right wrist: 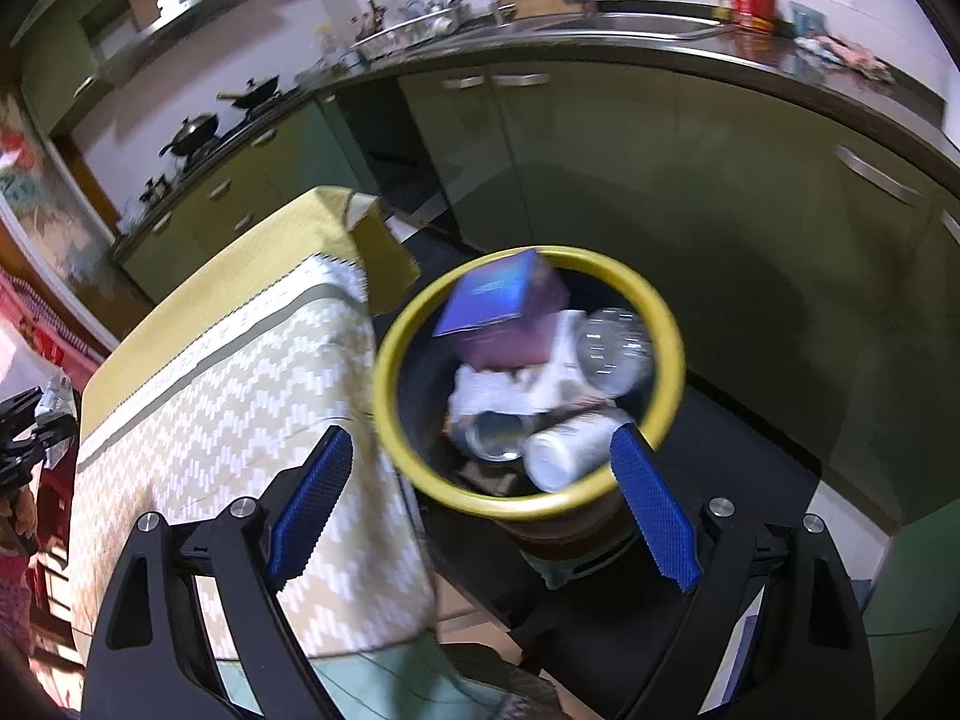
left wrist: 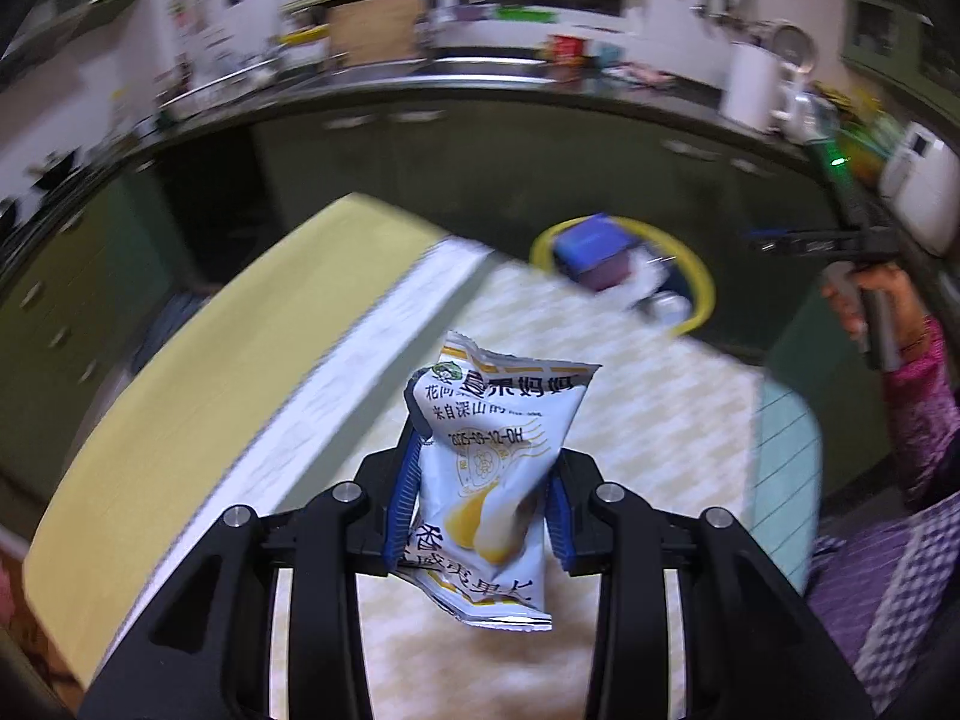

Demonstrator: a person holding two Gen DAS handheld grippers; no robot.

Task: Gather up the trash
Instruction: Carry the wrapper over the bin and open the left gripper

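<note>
The left gripper [left wrist: 480, 498] is clenched on a snack packet [left wrist: 489, 468] above the tablecloth [left wrist: 630, 420]. Carry it toward one o'clock, clear over the yellow-rimmed trash bin [left wrist: 705, 294], before letting go; the right gripper [right wrist: 480, 510] hangs released and empty above that bin

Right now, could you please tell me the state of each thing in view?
Left gripper: jaws closed on the snack packet.
Snack packet: held above the table, crumpled.
Right gripper: jaws open, empty.
Trash bin: uncovered, holding a blue box and bottles.
Table: covered with cloth.
</note>
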